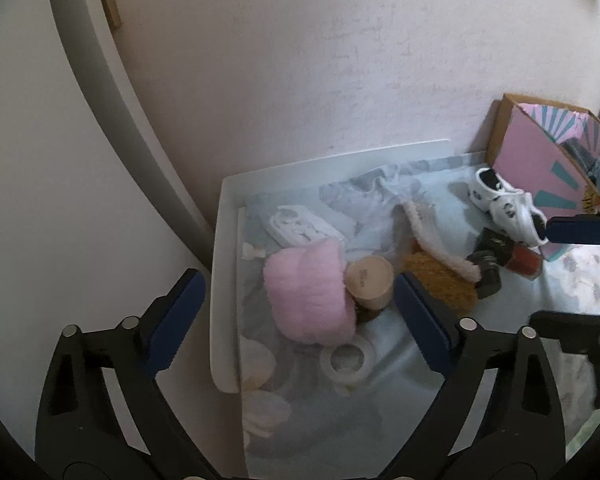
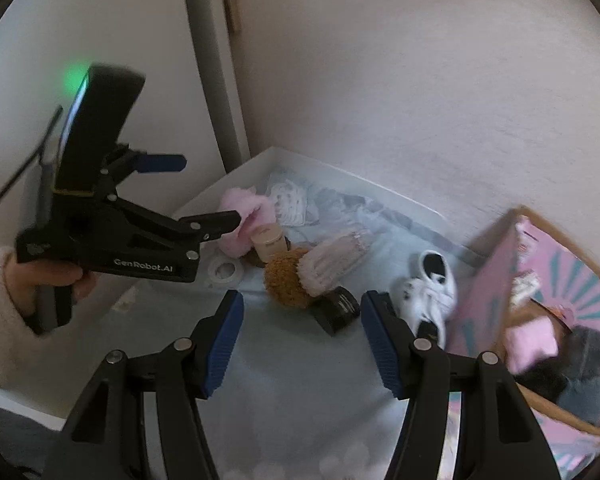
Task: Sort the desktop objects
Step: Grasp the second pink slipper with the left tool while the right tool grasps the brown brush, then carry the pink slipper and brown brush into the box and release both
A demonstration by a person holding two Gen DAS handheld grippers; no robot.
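Both the left gripper (image 1: 300,316) and right gripper (image 2: 302,344) hover with jaws released, empty, above the clutter, apparently choosing what goes into the pink box (image 2: 496,280).

bare cloth (image 2: 300,380) ahead of right gripper (image 2: 302,346), black jar (image 2: 340,310) and white shoes (image 2: 432,280) beyond

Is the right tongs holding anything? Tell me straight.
No: the right tongs are open over the bare cloth, with the white toy shoes beside one finger and ungripped.
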